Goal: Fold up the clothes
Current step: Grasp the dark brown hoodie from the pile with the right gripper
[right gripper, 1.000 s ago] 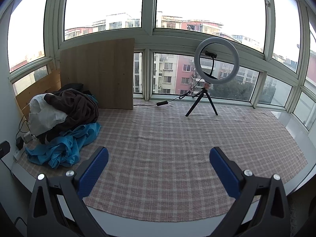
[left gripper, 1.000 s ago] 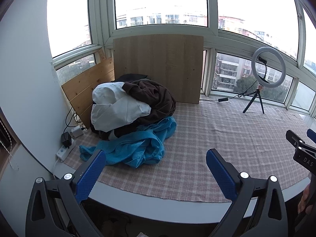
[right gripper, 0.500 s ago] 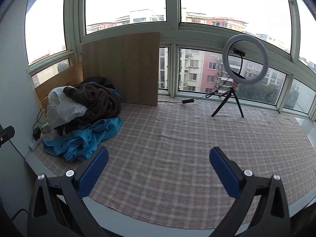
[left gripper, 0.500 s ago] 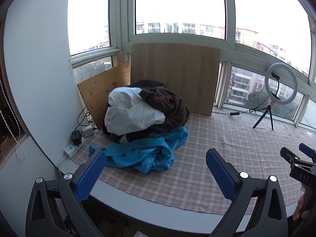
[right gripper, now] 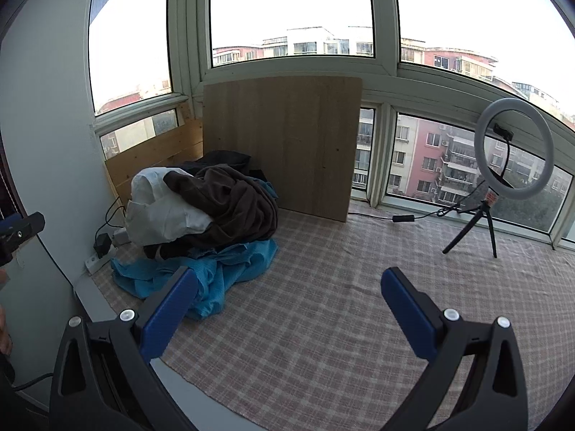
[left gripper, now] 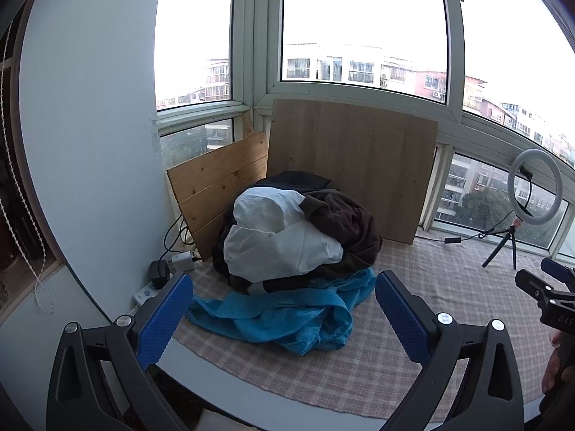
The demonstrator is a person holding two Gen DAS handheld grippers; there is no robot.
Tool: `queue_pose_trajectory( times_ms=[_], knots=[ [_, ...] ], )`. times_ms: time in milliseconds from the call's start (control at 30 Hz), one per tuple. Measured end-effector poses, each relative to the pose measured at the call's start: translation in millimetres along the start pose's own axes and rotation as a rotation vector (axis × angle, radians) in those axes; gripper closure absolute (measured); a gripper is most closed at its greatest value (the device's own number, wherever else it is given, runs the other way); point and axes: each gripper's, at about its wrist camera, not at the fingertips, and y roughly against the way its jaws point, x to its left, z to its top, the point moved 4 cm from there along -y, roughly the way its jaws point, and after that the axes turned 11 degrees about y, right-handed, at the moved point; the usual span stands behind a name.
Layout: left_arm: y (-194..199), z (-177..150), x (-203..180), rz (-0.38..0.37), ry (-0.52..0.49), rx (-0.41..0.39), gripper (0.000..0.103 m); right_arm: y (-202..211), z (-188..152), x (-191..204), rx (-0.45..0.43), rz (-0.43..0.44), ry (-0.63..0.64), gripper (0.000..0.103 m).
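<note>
A heap of clothes lies at the left end of the checked cloth [left gripper: 413,355] [right gripper: 323,323]: a white garment [left gripper: 276,240] [right gripper: 161,212] and a dark brown one [left gripper: 345,222] [right gripper: 233,204] on top, a crumpled blue one [left gripper: 284,316] [right gripper: 222,269] spilling out at the bottom. My left gripper [left gripper: 284,298] is open, short of the pile, and the blue garment shows between its blue pads. My right gripper [right gripper: 287,294] is open and empty over the cloth, right of the heap. Each gripper's body shows at the edge of the other view.
Two wooden boards [left gripper: 352,165] [right gripper: 284,143] lean against the windows behind the heap. A power strip with plugs and cables [left gripper: 158,276] [right gripper: 100,248] lies left of it by the wall. A ring light on a small tripod [left gripper: 532,194] [right gripper: 510,154] stands far right.
Both grippers have swung left and moved closer to the heap, which now sits more central and larger in both views. Both stay open.
</note>
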Motion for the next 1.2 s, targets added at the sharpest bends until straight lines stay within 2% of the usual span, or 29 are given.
queue_pose_trajectory(
  times_ms=[133,400,533,600,700,867,1067,1200],
  knots=[
    [-28.4,34.8,19.4,-0.044,-0.022,-0.009,0.001,-26.4,40.5,20.3,-0.029,0.0,0.041,0.0],
    [-74.8,139.8,45.5,-0.113,-0.017,-0.104,0.001,-99.4,126.1,50.7,-0.026,-0.041,0.095,0.0],
    [-101.8,172.4,53.6,-0.142,-0.003,-0.116,0.001,-139.8,143.4,58.3,0.014,-0.067,0.118,0.001],
    [-113.8,177.2,53.8,-0.15,-0.006,-0.112,0.001,-161.4,141.8,59.0,0.048,-0.045,0.108,0.002],
    [-133.1,176.3,52.2,-0.166,-0.006,-0.082,0.001,-197.8,128.4,58.3,0.127,-0.016,0.098,0.012],
    [-158.5,158.2,48.1,-0.167,-0.014,-0.028,0.001,-256.9,97.4,58.2,0.264,0.045,0.079,0.012],
    [-189.7,138.3,40.7,-0.163,-0.027,0.031,0.001,-315.7,67.2,59.7,0.371,0.055,0.089,0.012],
    [-209.2,130.2,35.0,-0.159,-0.041,0.058,0.001,-352.7,54.6,68.0,0.448,0.142,0.068,0.012]
  ],
)
